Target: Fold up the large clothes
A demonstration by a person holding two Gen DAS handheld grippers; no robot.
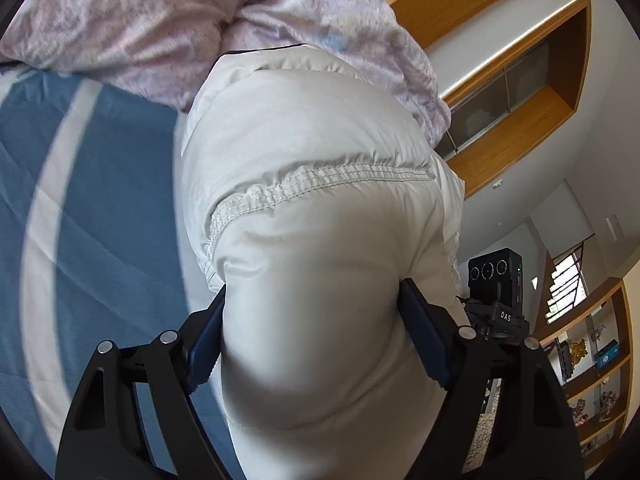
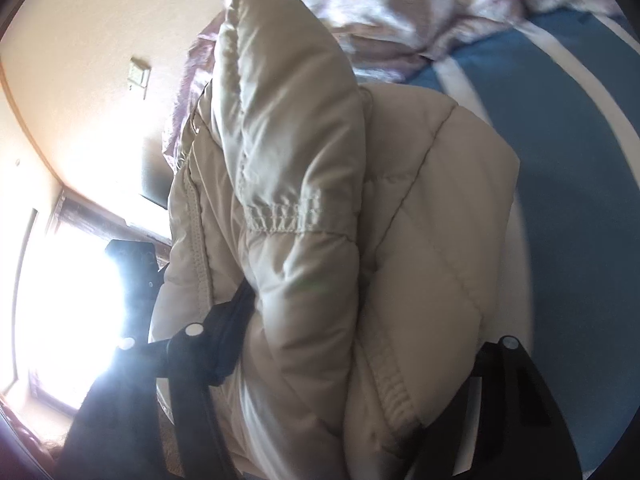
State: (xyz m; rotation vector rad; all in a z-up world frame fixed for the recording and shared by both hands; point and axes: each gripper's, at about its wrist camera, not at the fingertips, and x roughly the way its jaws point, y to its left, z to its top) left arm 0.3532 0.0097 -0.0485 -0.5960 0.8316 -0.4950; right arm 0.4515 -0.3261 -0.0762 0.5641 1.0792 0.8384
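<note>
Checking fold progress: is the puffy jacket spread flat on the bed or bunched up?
Bunched up. The jacket bulges in thick folds between both tools, left tool and right tool, above the blue bedsheet.

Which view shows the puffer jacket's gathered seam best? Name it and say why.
Left wrist view: the gathered seam runs sharp and well lit across the puffer jacket. The right wrist view shows only a short, blurred, backlit stretch of gathered stitching on the jacket.

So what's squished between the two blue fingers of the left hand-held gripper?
The puffy white jacket. In the left wrist view a fat fold of it fills the gap of the left hand-held gripper, both blue fingers pressing its sides.
</note>
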